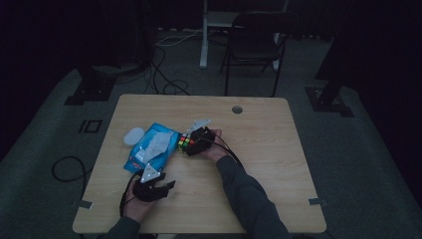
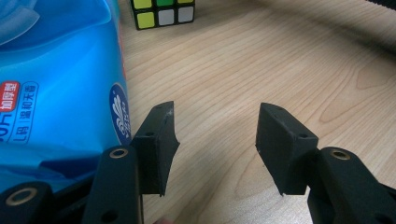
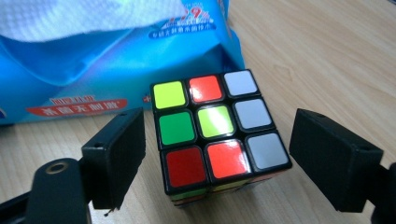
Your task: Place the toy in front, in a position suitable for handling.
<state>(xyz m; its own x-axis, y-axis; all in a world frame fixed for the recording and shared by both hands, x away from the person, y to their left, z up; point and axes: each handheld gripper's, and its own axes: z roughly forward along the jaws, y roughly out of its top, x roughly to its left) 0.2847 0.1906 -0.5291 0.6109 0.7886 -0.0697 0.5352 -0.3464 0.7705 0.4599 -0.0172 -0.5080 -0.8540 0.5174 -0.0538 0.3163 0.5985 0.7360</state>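
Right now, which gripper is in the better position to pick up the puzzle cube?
The right gripper. Its open jaws stand on either side of the puzzle cube, with a gap at each side. The left gripper is open over bare table, beside the blue wipes pack, with the cube farther off.

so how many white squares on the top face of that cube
3, all in one column of the top face of the cube, along the edge nearest the right gripper's right-hand jaw: far, middle, near. Other faces are mostly hidden.
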